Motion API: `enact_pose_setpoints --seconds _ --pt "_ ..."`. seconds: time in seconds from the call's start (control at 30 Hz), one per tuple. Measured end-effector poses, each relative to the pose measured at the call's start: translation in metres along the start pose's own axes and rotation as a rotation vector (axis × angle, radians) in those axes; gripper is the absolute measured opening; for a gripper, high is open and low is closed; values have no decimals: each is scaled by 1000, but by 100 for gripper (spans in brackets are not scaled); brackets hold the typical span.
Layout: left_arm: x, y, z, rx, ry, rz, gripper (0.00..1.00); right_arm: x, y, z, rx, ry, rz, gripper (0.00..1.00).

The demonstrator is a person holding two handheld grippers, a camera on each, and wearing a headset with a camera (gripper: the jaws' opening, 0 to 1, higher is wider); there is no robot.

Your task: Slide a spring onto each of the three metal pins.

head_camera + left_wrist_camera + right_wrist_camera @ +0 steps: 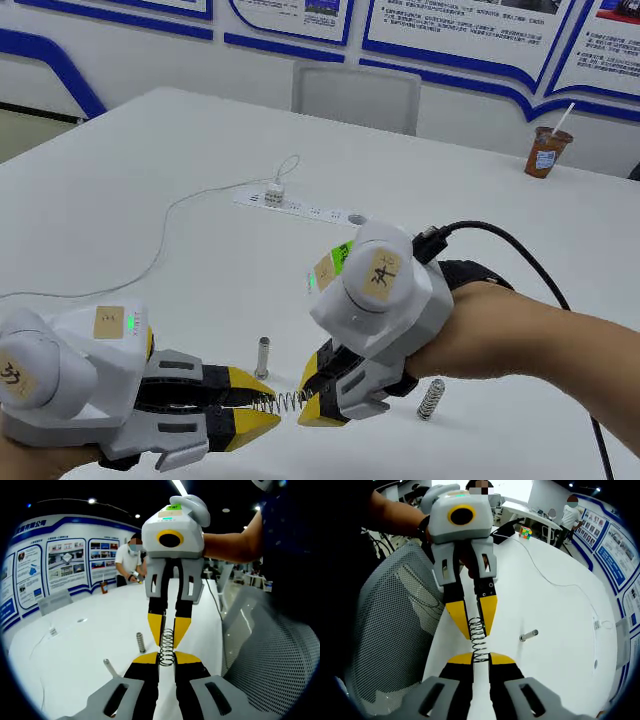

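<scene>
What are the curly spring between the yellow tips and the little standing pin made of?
The spring looks like thin bare metal wire, probably steel: grey, shiny coils. The pin looks like metal too: smooth, silvery, with a dull shine.

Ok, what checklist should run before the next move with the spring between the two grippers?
1. Spring gripped by left gripper and right gripper: ok.
2. A pin inside that spring: cannot tell.
3. Metal pin upright on table, bare: ok.
4. All three pins located: not ok, one counted.
5. Second spring lying loose near right gripper: ok.
</scene>
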State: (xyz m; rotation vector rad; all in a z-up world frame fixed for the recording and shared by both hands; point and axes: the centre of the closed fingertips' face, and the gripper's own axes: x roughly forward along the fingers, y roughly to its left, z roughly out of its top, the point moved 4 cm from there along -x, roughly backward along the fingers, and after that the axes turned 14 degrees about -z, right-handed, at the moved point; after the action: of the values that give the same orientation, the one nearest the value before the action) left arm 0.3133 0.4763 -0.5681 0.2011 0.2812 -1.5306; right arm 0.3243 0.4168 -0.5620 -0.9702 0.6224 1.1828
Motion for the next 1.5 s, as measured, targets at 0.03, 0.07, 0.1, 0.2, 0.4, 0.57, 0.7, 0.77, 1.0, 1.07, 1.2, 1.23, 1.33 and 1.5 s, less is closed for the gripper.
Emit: enact_pose_setpoints --seconds 0.03,0.07,0.1,0.2,0.4,0.57,0.7,0.77,1.0,1.07,1.2,1.23,1.33,1.5 --pt "0 0 0 0 0 0 11 -1 0 1 0 -1 0 12" --pt "0 0 0 -1 0 0 11 -2 -1 1 0 -2 -2 12" --pt "0 0 0 -2 0 0 11 -4 -2 3 0 -6 -3 12" --pt "1 0 0 -3 -1 0 11 -9 -3 8 1 -15 -6 12" --pt "0 1 2 0 -2 0 11 -14 -4 16 -12 -24 -14 12" --pt "1 1 3 3 -4 1 11 -19 -4 24 -24 -35 -14 12" --pt "2 1 4 6 -5 3 11 -22 -4 30 -30 -43 -7 12" --pt "1 3 5 9 -6 7 11 -23 -5 31 -34 -43 -8 12" --pt "0 4 4 9 -8 14 11 -22 -4 37 -44 -50 2 12" --pt "0 5 3 8 -9 15 11 -22 -4 38 -47 -48 3 12" --pt "1 6 3 5 -14 16 11 -23 -4 42 -55 -54 2 12" --pt "1 7 3 7 -13 17 11 -23 -4 43 -58 -55 1 12" --pt "2 8 3 7 -12 16 11 -22 -5 44 -61 -54 0 12" --pt "4 9 2 5 -10 11 11 -20 -4 47 -65 -56 0 12"
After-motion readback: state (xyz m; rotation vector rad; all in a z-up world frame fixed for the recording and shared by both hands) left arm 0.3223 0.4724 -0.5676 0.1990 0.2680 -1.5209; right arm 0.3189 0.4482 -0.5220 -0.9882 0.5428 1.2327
